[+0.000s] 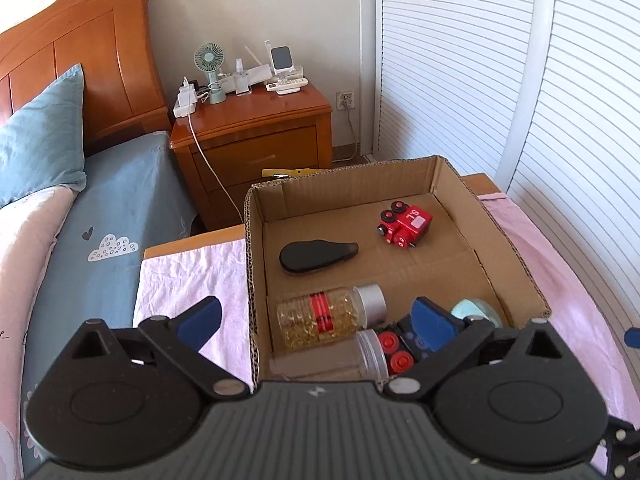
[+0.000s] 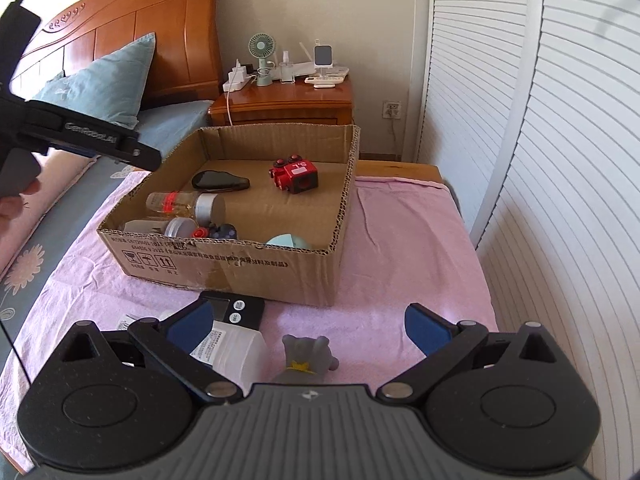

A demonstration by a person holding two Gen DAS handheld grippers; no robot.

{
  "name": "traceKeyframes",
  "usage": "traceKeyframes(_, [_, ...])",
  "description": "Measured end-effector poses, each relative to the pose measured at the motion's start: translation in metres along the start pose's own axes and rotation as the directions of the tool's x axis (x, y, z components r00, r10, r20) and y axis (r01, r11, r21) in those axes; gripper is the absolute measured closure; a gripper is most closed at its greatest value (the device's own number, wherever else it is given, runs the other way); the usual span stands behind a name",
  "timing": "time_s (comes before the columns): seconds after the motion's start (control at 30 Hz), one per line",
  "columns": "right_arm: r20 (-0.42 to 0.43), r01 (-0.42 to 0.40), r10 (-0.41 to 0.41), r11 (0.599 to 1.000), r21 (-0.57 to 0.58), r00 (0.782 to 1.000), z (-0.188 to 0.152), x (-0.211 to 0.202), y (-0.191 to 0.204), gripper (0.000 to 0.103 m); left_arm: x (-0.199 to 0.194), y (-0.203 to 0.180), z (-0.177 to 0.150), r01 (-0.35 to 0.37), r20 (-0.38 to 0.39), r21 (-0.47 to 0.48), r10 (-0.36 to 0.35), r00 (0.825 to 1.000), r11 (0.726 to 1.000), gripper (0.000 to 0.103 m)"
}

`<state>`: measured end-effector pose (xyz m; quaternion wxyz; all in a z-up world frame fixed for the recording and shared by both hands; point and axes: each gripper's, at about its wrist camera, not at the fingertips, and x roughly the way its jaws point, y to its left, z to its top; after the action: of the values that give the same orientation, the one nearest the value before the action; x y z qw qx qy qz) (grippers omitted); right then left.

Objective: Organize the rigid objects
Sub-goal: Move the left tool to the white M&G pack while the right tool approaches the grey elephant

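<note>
An open cardboard box (image 1: 504,256) (image 2: 240,264) sits on a pink cloth. Inside lie a red toy train (image 1: 404,226) (image 2: 296,176), a black oval case (image 1: 316,256) (image 2: 220,180), a gold-filled bottle with a silver cap (image 1: 332,316), a clear jar (image 1: 352,354), a dark toy with red wheels (image 1: 400,352) and a teal round piece (image 1: 476,310). My left gripper (image 1: 316,322) hangs open over the box's near left corner, gripping nothing. The right gripper (image 2: 308,326) is open in front of the box, above a grey toy figure (image 2: 306,356), a white labelled bottle (image 2: 228,346) and a black digital timer (image 2: 236,306).
The pink cloth (image 2: 400,248) covers a wooden surface beside a bed with a blue pillow (image 1: 40,140). A wooden nightstand (image 1: 256,136) with a fan and chargers stands behind the box. White louvred doors (image 2: 540,160) close off the right. A hand (image 2: 10,204) holds the left gripper's handle.
</note>
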<state>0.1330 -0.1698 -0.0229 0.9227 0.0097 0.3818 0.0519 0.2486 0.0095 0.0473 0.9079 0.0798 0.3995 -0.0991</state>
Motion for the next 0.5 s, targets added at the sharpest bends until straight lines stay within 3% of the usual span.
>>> traceKeyframes(0.2, [-0.013, 0.008, -0.007, 1.000, 0.027, 1.000, -0.014, -0.004, -0.008, 0.000, -0.031, -0.004, -0.032, -0.002, 0.014, -0.023, 0.003, 1.000, 1.000, 0.001])
traceKeyframes(0.5, [-0.040, 0.001, 0.000, 1.000, 0.024, 0.999, -0.034, -0.005, -0.011, 0.000, -0.065, -0.007, -0.066, -0.005, -0.034, -0.048, 0.003, 0.999, 0.999, 0.001])
